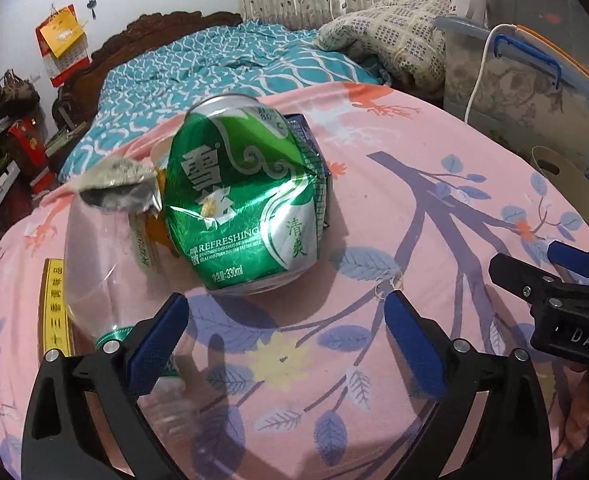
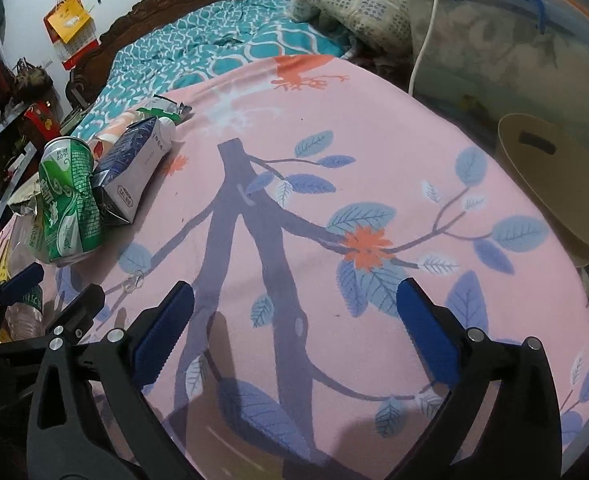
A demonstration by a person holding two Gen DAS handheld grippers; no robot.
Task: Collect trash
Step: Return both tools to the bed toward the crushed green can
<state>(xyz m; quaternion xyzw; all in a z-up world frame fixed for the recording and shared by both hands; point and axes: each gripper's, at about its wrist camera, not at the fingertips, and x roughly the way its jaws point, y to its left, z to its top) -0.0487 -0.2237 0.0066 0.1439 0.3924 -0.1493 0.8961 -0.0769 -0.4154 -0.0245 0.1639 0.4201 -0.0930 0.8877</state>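
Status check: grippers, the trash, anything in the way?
Left hand-held gripper open, empty, facing dented green can. Right hand-held gripper open over bare pink sheet. Clear bottle and blue carton crowd the can; tan bin at right.

Your two wrist views look steeply down, close over the pink cloth [image 2: 374, 128], both sharing the green can [image 1: 246, 196] and tan bin [image 2: 550, 184]

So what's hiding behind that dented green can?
Behind the green can lies a blue-and-white carton on its side, touching it. From the left view only the carton's corner shows; whatever lies under the can is covered.
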